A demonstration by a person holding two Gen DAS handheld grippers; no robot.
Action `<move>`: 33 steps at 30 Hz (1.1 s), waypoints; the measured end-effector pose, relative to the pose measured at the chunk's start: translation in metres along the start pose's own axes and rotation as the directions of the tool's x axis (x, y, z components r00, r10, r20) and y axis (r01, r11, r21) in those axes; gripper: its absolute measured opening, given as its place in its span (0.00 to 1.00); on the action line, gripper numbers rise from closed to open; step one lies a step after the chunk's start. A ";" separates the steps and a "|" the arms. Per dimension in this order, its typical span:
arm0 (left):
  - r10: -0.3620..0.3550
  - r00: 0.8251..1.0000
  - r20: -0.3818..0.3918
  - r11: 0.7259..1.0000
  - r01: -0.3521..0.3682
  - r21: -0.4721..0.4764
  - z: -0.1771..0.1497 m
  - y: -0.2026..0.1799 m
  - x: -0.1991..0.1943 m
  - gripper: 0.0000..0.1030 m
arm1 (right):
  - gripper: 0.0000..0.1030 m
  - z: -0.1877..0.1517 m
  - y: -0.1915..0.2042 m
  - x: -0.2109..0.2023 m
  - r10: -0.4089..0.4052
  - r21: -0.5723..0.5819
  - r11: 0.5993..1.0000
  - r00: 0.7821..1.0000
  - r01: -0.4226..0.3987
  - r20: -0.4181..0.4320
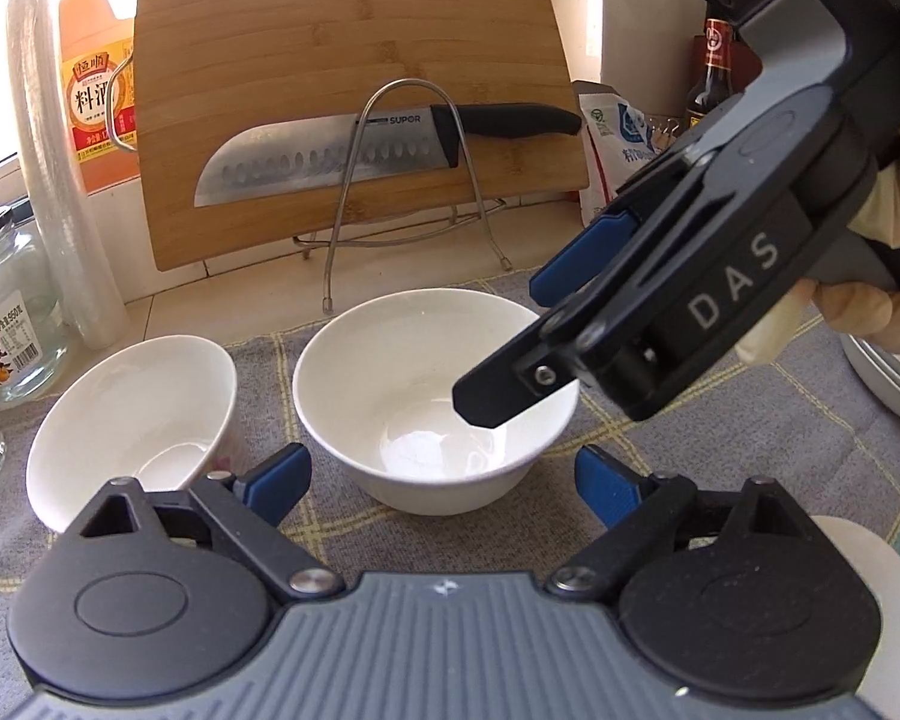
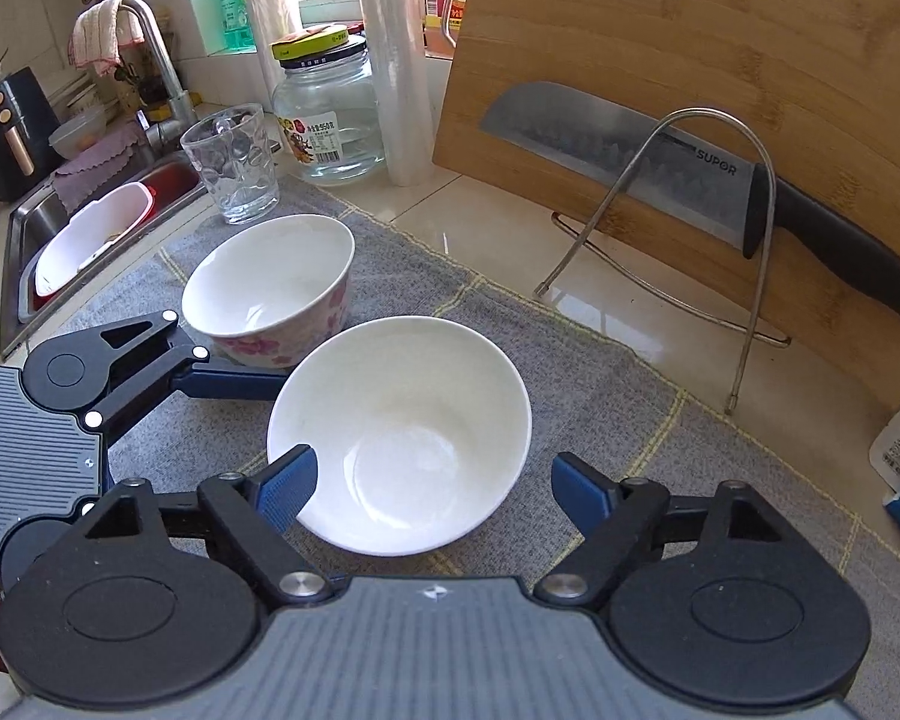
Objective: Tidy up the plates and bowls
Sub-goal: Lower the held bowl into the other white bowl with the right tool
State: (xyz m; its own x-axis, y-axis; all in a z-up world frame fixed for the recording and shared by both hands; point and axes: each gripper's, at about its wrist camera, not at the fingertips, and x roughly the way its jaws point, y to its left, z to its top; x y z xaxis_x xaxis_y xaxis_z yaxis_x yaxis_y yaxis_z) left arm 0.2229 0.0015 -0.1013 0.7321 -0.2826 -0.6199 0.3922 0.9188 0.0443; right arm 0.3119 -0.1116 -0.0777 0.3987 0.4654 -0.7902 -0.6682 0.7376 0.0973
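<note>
White plain bowl (image 2: 399, 432) sits on a grey cloth (image 2: 660, 438) beside a floral bowl (image 2: 270, 294); the right gripper (image 2: 435, 489) and left gripper (image 1: 444, 480) gape, grasping nothing.

Two close downward views, shared white bowl (image 1: 432, 396)

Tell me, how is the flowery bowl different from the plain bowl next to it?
The flowery bowl has pink flowers outside; the plain bowl is white all over. The flowery bowl looks taller with steeper sides, the plain bowl wider. The flowery bowl sits nearer the glass cup. Both are empty, upright and on the grey cloth.
</note>
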 end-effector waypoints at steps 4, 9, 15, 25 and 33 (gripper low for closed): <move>-0.004 1.000 0.001 1.000 0.004 -0.005 0.002 0.002 0.003 0.87 | 0.79 0.005 -0.003 0.008 0.010 0.005 1.000 1.000 -0.010 -0.005; -0.011 1.000 0.003 1.000 0.011 -0.015 0.003 0.005 0.006 0.85 | 0.72 0.007 -0.006 0.014 0.011 0.023 1.000 1.000 -0.011 -0.003; -0.017 1.000 0.006 1.000 0.017 -0.014 0.002 0.006 0.006 0.85 | 0.69 0.008 -0.011 0.018 0.023 0.039 0.999 1.000 -0.022 -0.011; -0.025 1.000 0.000 1.000 0.025 -0.008 0.003 0.007 0.007 0.85 | 0.67 0.009 -0.014 0.021 0.041 0.077 0.996 0.999 -0.039 -0.018; -0.029 1.000 -0.007 1.000 0.029 0.006 0.006 0.003 0.000 0.85 | 0.67 0.009 -0.010 0.012 0.049 0.088 0.995 0.999 -0.047 -0.021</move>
State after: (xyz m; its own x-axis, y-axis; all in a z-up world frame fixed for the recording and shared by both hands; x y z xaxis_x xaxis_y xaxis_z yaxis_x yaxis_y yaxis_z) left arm 0.2275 0.0030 -0.0961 0.7163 -0.3069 -0.6266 0.4166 0.9085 0.0313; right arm 0.3288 -0.1093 -0.0829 0.3521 0.4908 -0.7969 -0.6281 0.7552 0.1876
